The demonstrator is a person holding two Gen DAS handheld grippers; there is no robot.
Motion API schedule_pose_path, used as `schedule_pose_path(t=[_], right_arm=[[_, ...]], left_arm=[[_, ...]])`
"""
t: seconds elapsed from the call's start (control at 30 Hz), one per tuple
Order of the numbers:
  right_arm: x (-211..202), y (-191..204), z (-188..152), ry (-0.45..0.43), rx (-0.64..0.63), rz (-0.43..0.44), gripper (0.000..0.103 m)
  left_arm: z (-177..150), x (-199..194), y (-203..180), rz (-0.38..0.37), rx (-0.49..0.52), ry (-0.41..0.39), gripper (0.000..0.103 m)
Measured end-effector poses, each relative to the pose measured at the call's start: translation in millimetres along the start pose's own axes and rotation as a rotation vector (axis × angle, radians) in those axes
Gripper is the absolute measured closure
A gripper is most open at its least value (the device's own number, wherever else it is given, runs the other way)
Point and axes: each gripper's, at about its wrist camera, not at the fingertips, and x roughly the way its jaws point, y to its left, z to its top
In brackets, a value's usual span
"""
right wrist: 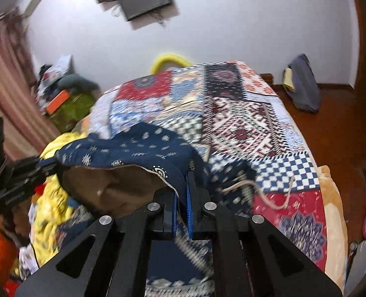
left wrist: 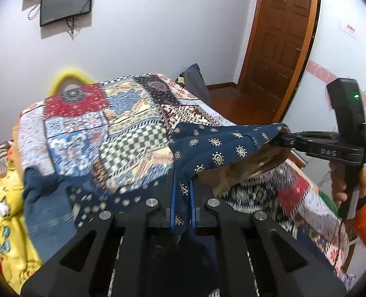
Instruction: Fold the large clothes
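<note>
Left wrist view: the navy paisley garment (left wrist: 220, 146) hangs stretched above the patchwork bedspread (left wrist: 123, 123) — left gripper (left wrist: 183, 198) and right gripper (left wrist: 282, 139) each clamped on its waistband, likely to spread it for folding. Thin, limp cloth, tan lining showing — a drawstring (right wrist: 257, 188) trails loose.
</note>
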Motion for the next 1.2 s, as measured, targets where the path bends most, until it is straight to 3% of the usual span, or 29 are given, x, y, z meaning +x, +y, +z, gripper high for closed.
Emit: schedule_pose_path(t=[0.33, 0.47, 0.73, 0.83, 0.9, 0.93, 1.0, 1.2], right_arm=[[-2, 29, -71, 0.122, -0.018, 0.018, 0.097], [7, 30, -102, 0.187, -0.024, -0.011, 0.097], [21, 26, -139, 0.303, -0.06, -0.095, 0.093], [19, 28, -144, 0.317, -0.084, -0.116, 0.093], [16, 27, -145, 0.341, -0.077, -0.102, 0.083], [14, 27, -146, 0.357, -0.071, -0.09, 0.072], [6, 27, -147, 0.362, -0.078, -0.07, 0.066], [-17, 26, -142, 0.31, -0.118, -0.086, 0.066]], left_arm=[[-75, -26, -1, -0.025, -0.036, 0.096, 0.095], [-109, -21, -9, -0.05, -0.023, 0.161, 0.095], [-160, 0, -39, -0.026, 0.052, 0.281, 0.093], [-170, 1, -41, -0.019, 0.042, 0.305, 0.086], [-174, -3, -41, -0.011, 0.034, 0.307, 0.076], [-175, -5, -40, -0.003, 0.03, 0.305, 0.072], [-176, -11, -38, 0.032, 0.019, 0.301, 0.04], [-170, -41, -14, 0.069, -0.032, 0.253, 0.039]])
